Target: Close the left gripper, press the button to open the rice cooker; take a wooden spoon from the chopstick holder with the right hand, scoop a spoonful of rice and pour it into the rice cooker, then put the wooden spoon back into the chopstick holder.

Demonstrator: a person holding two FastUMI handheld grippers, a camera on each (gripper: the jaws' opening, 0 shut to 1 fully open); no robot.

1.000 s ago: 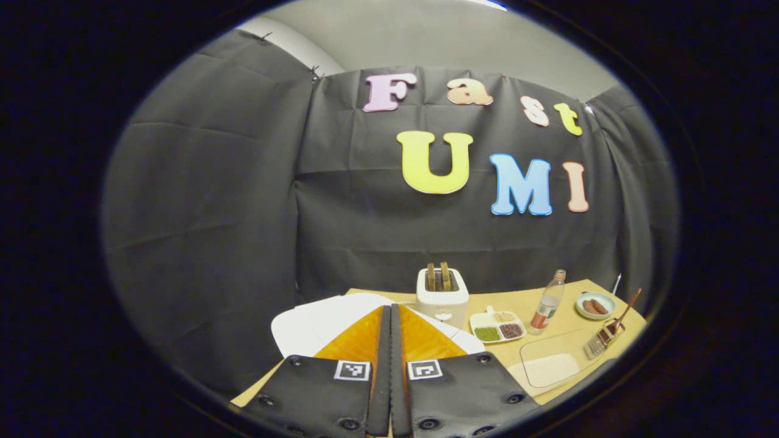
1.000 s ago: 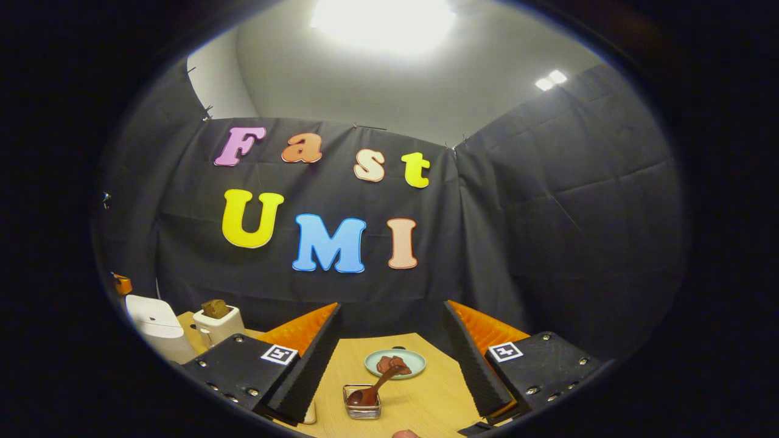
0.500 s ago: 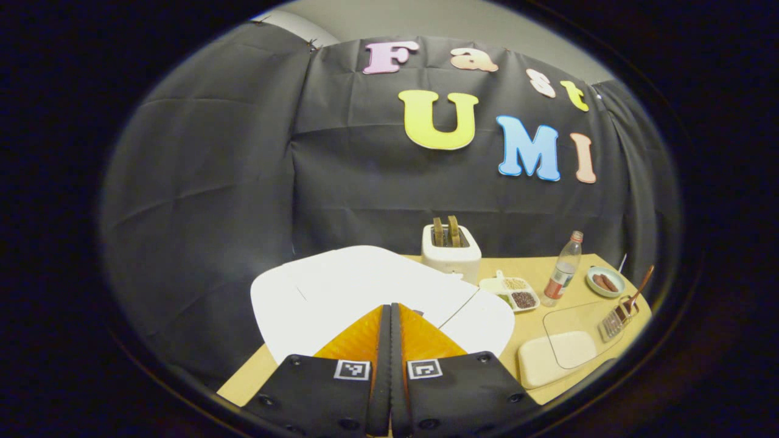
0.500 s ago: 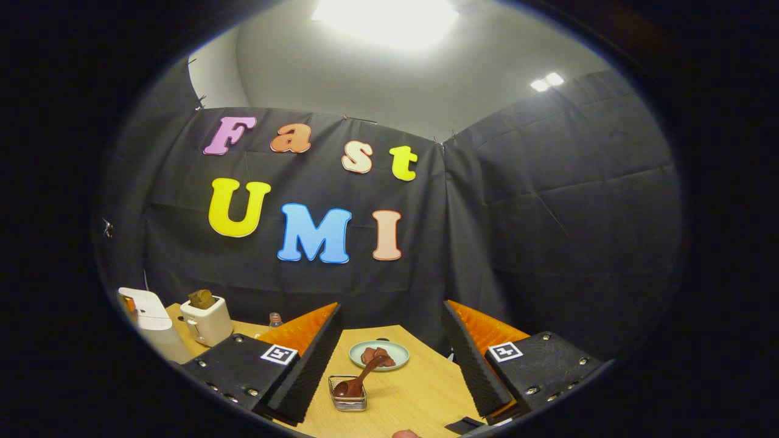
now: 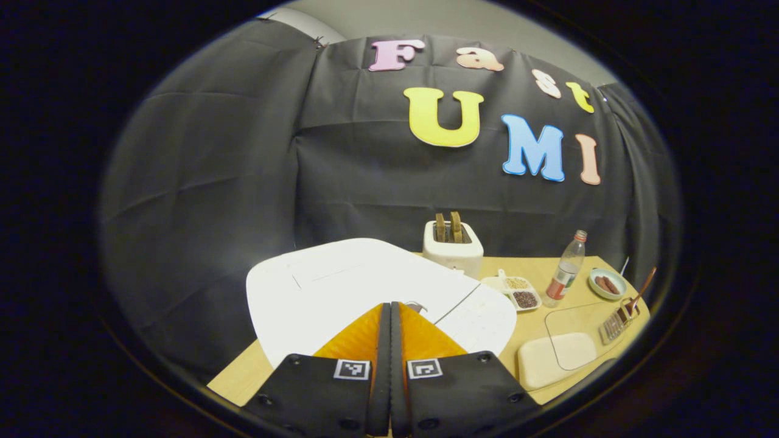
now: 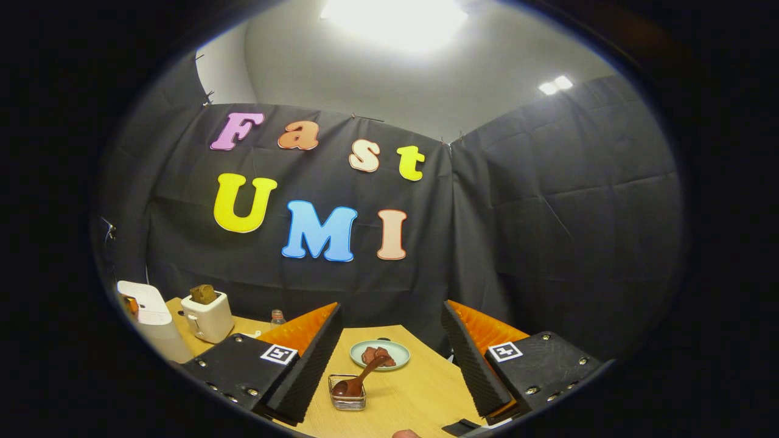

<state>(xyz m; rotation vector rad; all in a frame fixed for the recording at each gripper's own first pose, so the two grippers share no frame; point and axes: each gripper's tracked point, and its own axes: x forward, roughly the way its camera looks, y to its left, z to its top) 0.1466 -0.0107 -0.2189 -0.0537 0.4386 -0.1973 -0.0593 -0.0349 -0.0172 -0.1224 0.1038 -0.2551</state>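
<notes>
1. In the left gripper view, the left gripper (image 5: 390,316) is clenched, its two fingers pressed flat together with nothing between them, their tips over the white rice cooker (image 5: 341,286), whose lid is down.
2. A small grey part (image 5: 417,305) peeps out just beside the fingertips; whether it is the cooker's button, and whether the tips touch it, cannot be told.
3. In the right gripper view, the right gripper (image 6: 390,340) is released, jaws wide apart and holding nothing, above the tan wooden table (image 6: 420,389).
4. Between its fingers, farther off, stands the small wire chopstick holder (image 6: 347,398) with the dark wooden spoon (image 6: 359,380) leaning in it, handle tilted up to the right.
5. Behind it lies a pale green plate (image 6: 380,353) of reddish-brown food, too small to identify.
6. The divided white dish of grains (image 5: 514,292) sits right of the cooker, partly cut off by it; which compartment holds rice is unclear.
7. A white toaster (image 5: 453,246) and a clear plastic bottle (image 5: 566,271) stand near the back.
</notes>
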